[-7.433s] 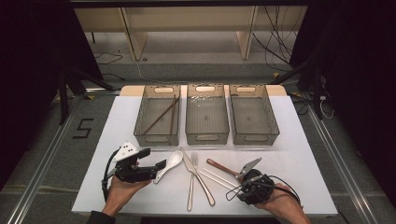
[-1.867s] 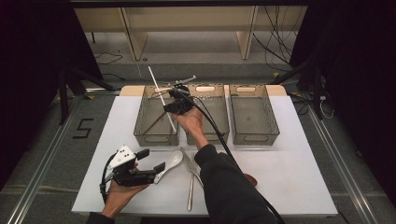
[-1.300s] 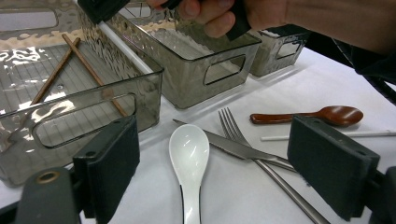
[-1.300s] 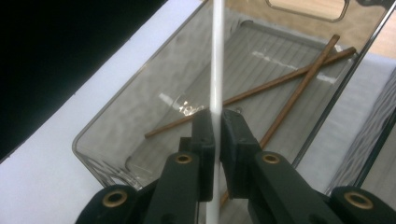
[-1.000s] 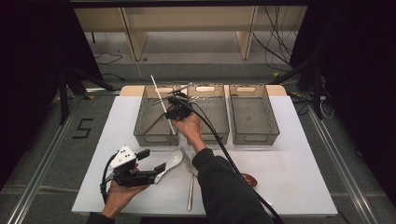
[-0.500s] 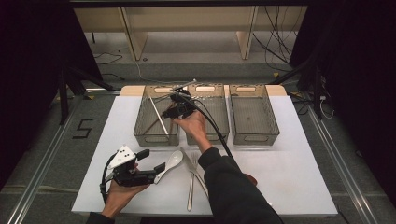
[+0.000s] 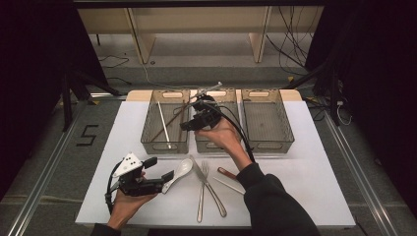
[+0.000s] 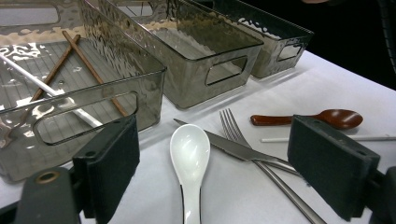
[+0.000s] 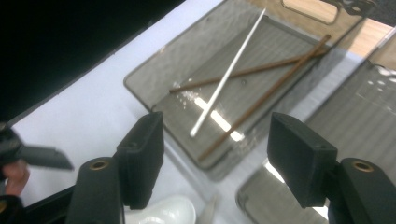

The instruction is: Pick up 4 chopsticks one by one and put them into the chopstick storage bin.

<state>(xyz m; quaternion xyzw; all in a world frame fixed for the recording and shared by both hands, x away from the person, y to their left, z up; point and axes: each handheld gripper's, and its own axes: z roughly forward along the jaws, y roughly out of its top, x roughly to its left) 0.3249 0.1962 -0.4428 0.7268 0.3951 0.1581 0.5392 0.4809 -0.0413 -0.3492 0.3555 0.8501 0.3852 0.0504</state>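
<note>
In the right gripper view a white chopstick (image 9: 226, 77) lies flat in the left grey bin (image 7: 164, 147), across two brown chopsticks (image 9: 261, 98). My right gripper (image 7: 189, 123) hovers above the wall between the left and middle bins. Its jaws have just been opening and stand open with nothing between them (image 9: 217, 135). My left gripper (image 7: 160, 169) rests low on the white table, open, its jaws on either side of a white ceramic spoon (image 8: 189, 149) without touching it.
A middle bin (image 7: 216, 145) and a right bin (image 7: 268, 118) stand beside the left one. On the table in front lie a fork (image 7: 202, 191), a knife (image 7: 209, 187), a dark wooden spoon (image 8: 322, 119) and a second white chopstick (image 7: 228, 185).
The white chopstick, held tilted above the left bin a second ago, now lies in it. The right gripper has opened and lifted back toward the middle bin. The left gripper has not moved.
</note>
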